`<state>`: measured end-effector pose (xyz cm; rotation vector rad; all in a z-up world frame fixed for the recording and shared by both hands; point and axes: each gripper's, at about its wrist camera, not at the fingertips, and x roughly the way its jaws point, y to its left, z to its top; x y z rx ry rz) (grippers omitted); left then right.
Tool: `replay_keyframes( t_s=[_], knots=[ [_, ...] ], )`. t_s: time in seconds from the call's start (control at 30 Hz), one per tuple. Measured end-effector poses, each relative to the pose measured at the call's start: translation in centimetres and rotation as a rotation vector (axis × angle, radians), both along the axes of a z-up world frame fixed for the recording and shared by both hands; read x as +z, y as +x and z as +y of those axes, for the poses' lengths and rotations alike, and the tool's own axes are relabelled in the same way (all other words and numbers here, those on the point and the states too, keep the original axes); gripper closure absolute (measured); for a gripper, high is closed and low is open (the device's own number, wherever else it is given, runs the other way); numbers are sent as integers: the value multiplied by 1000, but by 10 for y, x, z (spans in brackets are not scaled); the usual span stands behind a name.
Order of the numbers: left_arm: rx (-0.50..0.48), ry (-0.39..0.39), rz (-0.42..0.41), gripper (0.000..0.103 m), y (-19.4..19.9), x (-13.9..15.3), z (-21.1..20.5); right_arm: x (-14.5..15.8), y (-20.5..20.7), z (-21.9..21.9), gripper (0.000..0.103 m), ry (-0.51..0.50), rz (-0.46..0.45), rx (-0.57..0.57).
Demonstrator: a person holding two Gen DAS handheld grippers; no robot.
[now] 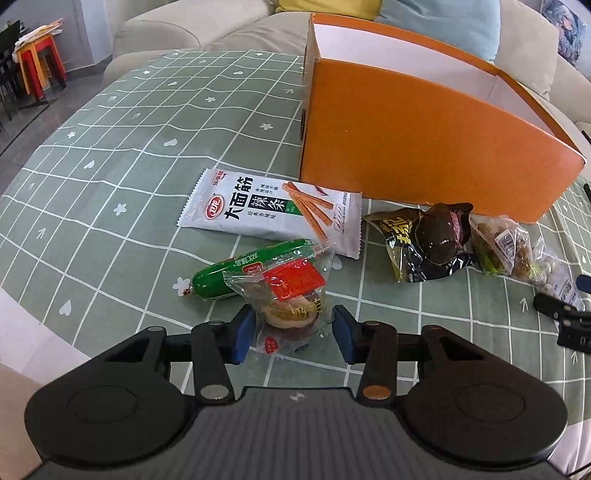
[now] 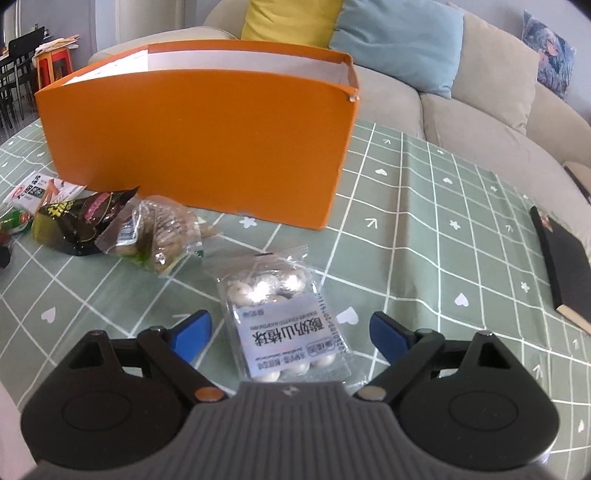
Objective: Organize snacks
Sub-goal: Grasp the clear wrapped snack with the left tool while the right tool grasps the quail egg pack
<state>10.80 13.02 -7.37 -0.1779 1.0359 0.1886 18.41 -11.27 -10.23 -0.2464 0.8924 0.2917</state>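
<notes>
An orange box (image 1: 417,133) with a white inside stands open on the green checked tablecloth (image 1: 129,155); it also shows in the right wrist view (image 2: 199,147). My left gripper (image 1: 293,328) is open around a clear pastry packet with a red label (image 1: 288,295), which lies partly on a green sausage (image 1: 236,269). A white spicy-strip packet (image 1: 273,210) lies beyond them. My right gripper (image 2: 291,328) is open around a clear bag of white candy balls (image 2: 284,317). A dark packet (image 2: 77,225) and a clear snack bag (image 2: 162,236) lie left of it.
A beige sofa (image 2: 461,103) with yellow (image 2: 291,20) and blue (image 2: 399,40) cushions stands behind the table. A black notebook (image 2: 565,269) lies at the table's right edge. Red and orange stools (image 1: 37,62) stand far left. The right gripper's tip (image 1: 565,317) shows in the left wrist view.
</notes>
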Motion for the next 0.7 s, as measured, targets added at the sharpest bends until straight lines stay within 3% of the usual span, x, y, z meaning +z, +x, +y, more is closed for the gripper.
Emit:
replay_keyframes(
  t_s=[0.23, 0.43, 0.7],
  knots=[
    [-26, 0, 11, 52, -2, 1, -7, -1, 3, -2, 25, 54, 52, -36],
    [-52, 0, 19, 53, -8, 1, -16, 4, -9, 2, 41, 62, 90, -69],
    [-88, -21, 28, 56, -19, 3, -30, 8, -41, 10, 44, 58, 117, -91]
  ],
)
